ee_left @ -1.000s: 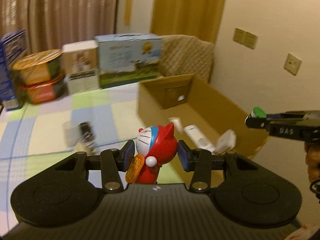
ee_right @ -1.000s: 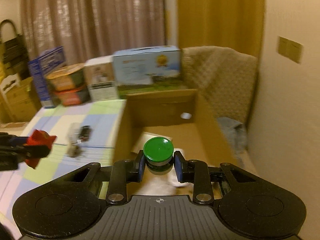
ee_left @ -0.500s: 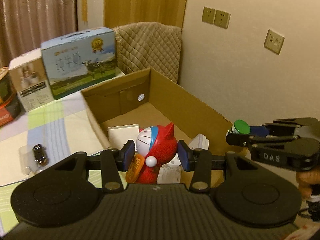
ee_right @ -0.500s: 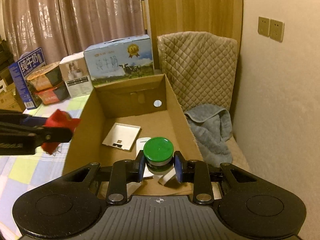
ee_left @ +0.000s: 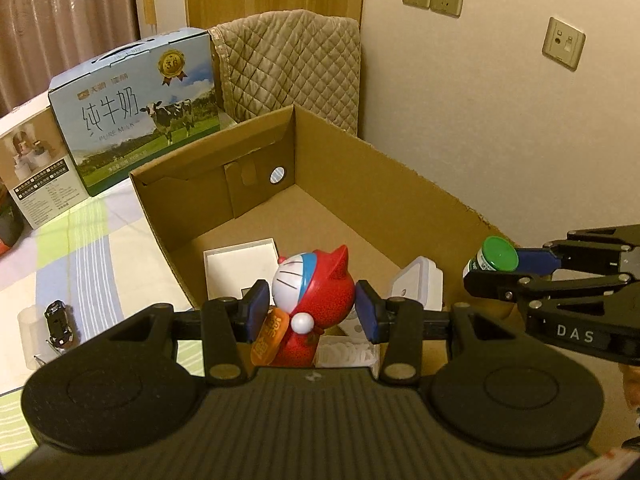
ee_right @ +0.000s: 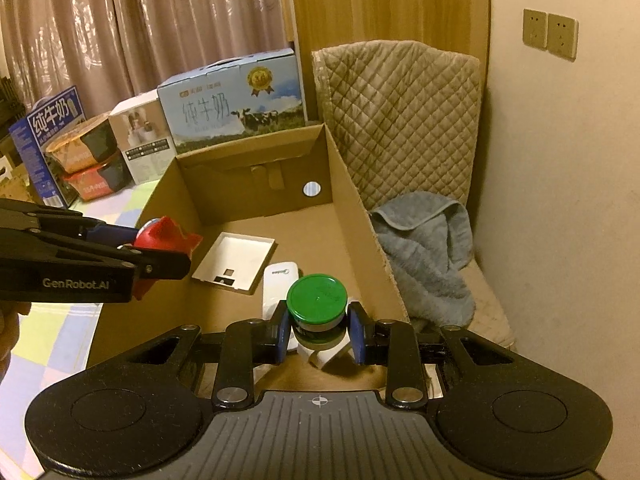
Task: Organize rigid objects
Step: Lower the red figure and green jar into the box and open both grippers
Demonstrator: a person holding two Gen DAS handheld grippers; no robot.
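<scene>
Both grippers hang over the open box [ee_right: 360, 200] for dropping: the left gripper [ee_left: 310, 310] pinches the figurine [ee_left: 316, 300] (upright), the right gripper [ee_right: 318, 330] pinches the jar [ee_right: 318, 306] under its green lid.

My left gripper [ee_left: 312, 306] is matte black, with a ribbed housing, two round discs, silver screws and blue-padded fingers [ee_left: 256, 310]. My right gripper [ee_right: 318, 330] matches it; seen side-on, one reads "DAS", the other "GenRobot.AI".
</scene>
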